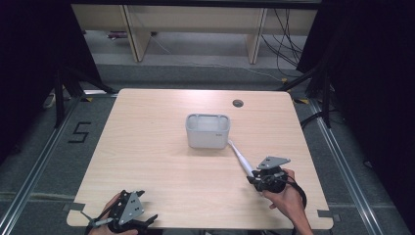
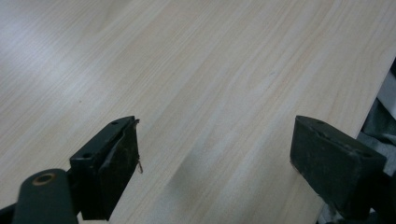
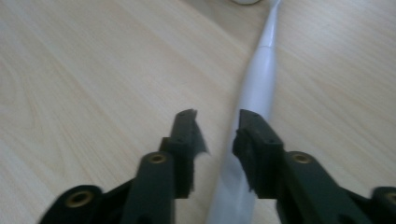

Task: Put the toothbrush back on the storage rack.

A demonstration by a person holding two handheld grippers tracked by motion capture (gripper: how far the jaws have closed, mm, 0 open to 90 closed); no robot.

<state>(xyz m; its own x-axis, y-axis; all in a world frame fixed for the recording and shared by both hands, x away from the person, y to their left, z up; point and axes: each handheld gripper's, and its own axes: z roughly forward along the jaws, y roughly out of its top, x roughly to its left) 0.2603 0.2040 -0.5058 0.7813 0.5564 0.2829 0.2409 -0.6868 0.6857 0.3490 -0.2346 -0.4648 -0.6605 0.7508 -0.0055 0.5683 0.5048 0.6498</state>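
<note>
Item one: white wand-shaped tool point(image 1: 240, 157), lying flat on the table point(image 1: 156, 147), its far tip beside the grey bin point(image 1: 207, 130). My right gripper view adds what the high view hides: the tool point(image 3: 257, 88) runs between the right gripper point(image 3: 218, 135) jaws, parted, pads not pressing. Item two: left gripper point(image 2: 215, 154), well apart from the bin at the near edge, jaws spread wide over bare wood.

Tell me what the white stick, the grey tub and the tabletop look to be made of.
White stick: likely smooth plastic, with a soft sheen and a moulded joint. Grey tub: probably matte plastic, with thin walls and rounded corners. Tabletop: pale wood-grain, perhaps laminate, with a flat, even sheen.
</note>
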